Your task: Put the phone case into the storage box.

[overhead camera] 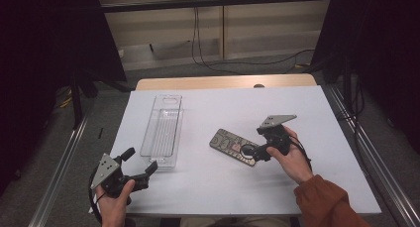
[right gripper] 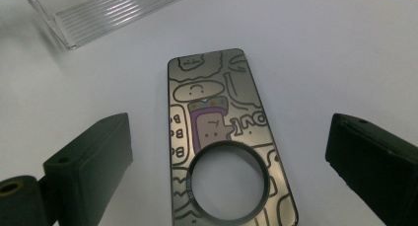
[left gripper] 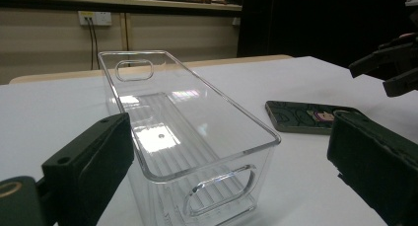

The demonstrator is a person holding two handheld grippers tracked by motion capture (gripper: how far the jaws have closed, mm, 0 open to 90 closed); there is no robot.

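A flat phone-shaped slab covered in cartoon drawings lies on the white table, right of centre, with a black ring on its near end. My right gripper hangs open over that near end. In the right gripper view the slab and its ring lie between the two spread jaws of the right gripper, untouched. A clear plastic bin stands left of centre. My left gripper is open just before the bin's near end, nothing between its jaws.
The white table top has bare room at the right and front. A wooden strip runs along its far edge. Metal rails flank the table. The right gripper shows far off in the left gripper view.
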